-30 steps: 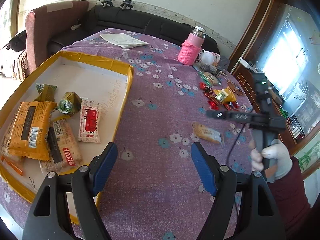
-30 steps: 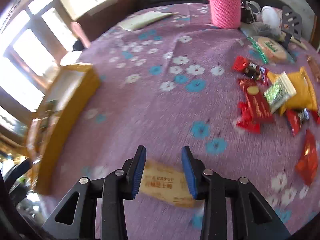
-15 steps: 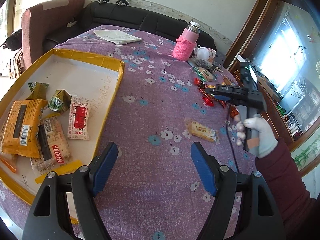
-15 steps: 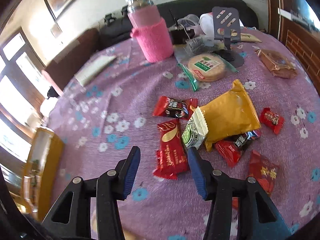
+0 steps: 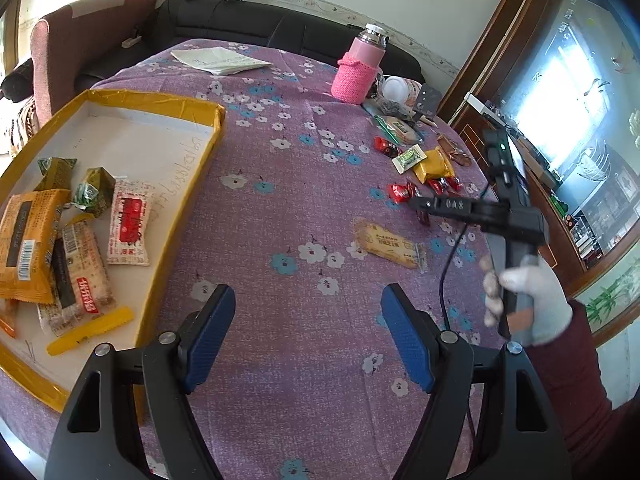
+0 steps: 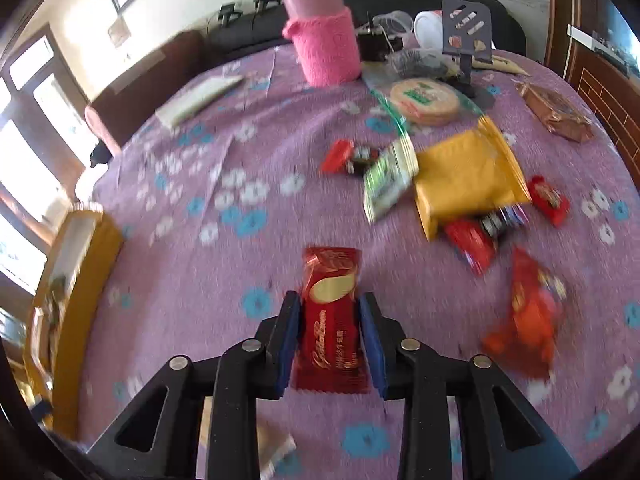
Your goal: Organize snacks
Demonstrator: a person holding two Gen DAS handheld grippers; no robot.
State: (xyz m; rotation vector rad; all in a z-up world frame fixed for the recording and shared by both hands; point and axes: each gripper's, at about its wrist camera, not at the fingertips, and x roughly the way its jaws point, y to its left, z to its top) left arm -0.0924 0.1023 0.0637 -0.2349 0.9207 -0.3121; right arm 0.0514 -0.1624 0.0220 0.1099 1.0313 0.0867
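Right hand-held gripper [image 6: 330, 336]: blue pads clenched on either long side of a dark red foil biscuit packet with a gold oval and gold script [image 6: 330, 320], which lies lengthwise between the fingers over the purple floral-patterned table [image 6: 180, 240] — whether it is lifted off the cloth cannot be told. Left hand-held gripper [image 5: 308, 340]: released, jaws spread wide, nothing between them, held above bare cloth just beside the shallow cardboard tray with yellow-taped rim [image 5: 160, 100]. The tray holds an orange crinkled snack bag [image 5: 28, 240], a white-and-red sachet [image 5: 130, 224], two green-wrapped sweets [image 5: 90, 194], a pale bar with a red label [image 5: 78, 280] and a yellow strip [image 5: 90, 330]. A tan rectangular biscuit packet [image 5: 390, 242] lies alone on the table between the tray and the loose pile. That pile — a yellow pillow-shaped packet [image 6: 466, 178], a green-and-white sachet [image 6: 388, 182], several small red sweets [image 6: 470, 240] and a blurred red-orange wrapper [image 6: 528, 312] — sits ahead and right of the gripped packet. A round cracker in clear wrap [image 6: 424, 100] and a brown wrapped bar [image 6: 554, 112] lie further back, near a flask in a pink knitted sleeve [image 6: 320, 36]. The gloved right hand [image 5: 528, 300] grips its tool's handle.
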